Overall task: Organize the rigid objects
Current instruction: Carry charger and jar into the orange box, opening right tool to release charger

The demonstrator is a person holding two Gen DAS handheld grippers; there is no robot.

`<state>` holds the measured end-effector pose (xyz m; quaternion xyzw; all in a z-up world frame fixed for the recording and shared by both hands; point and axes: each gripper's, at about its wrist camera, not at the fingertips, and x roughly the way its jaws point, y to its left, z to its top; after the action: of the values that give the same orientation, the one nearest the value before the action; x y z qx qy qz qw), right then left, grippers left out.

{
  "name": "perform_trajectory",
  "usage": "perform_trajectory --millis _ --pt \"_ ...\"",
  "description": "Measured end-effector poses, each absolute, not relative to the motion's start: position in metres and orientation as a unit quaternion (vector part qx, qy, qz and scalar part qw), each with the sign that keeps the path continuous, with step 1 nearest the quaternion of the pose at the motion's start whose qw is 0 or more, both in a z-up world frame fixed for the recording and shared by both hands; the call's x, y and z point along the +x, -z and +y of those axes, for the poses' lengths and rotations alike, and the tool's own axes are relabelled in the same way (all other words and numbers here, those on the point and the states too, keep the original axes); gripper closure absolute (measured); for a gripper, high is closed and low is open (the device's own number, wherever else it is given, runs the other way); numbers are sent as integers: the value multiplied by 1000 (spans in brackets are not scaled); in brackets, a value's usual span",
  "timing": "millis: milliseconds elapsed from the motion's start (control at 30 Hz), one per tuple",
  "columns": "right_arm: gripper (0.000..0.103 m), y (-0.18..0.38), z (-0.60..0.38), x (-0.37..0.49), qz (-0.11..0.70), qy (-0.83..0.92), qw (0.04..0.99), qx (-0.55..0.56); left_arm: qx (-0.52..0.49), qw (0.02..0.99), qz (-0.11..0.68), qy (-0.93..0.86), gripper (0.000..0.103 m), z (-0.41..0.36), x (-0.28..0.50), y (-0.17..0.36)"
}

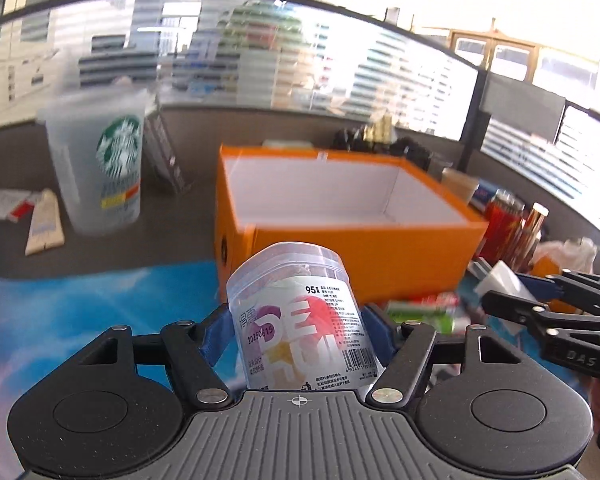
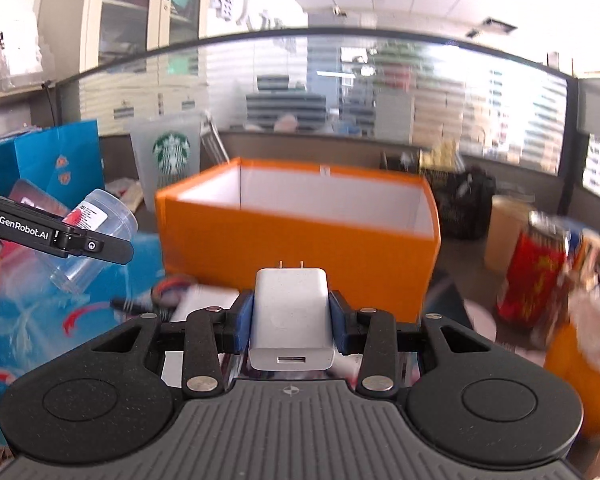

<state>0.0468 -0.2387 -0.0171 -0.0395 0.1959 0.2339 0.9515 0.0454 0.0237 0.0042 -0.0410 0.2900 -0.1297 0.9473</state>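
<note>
My left gripper [image 1: 300,332] is shut on a clear plastic jar [image 1: 300,316] with a colourful label, held tilted in front of the open orange box [image 1: 364,248]. The jar also shows in the right wrist view [image 2: 100,224], at the left, in the left gripper [image 2: 60,236]. My right gripper [image 2: 291,320] is shut on a white USB charger [image 2: 290,312], prongs pointing toward the orange box [image 2: 300,248], which looks empty inside. The right gripper also shows at the right edge of the left wrist view [image 1: 548,312].
A frosted Starbucks cup [image 1: 100,164] stands left of the box. Red cans [image 2: 536,280] stand at the right. A blue bag [image 2: 56,160] is at the far left. Small packets [image 1: 44,224] and clutter [image 1: 428,308] lie on the blue mat [image 1: 100,304].
</note>
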Motion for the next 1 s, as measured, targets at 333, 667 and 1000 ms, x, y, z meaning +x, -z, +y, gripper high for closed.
perform_trajectory --millis 333,667,1000 --pt "67 -28 -237 119 178 -250 952 -2 -26 955 262 138 34 13 113 -62" --pt "67 -36 -217 226 265 -223 938 -18 -8 933 342 115 40 -17 217 -40" --pt "67 7 -195 259 353 -212 907 -88 32 908 399 124 46 -41 238 12"
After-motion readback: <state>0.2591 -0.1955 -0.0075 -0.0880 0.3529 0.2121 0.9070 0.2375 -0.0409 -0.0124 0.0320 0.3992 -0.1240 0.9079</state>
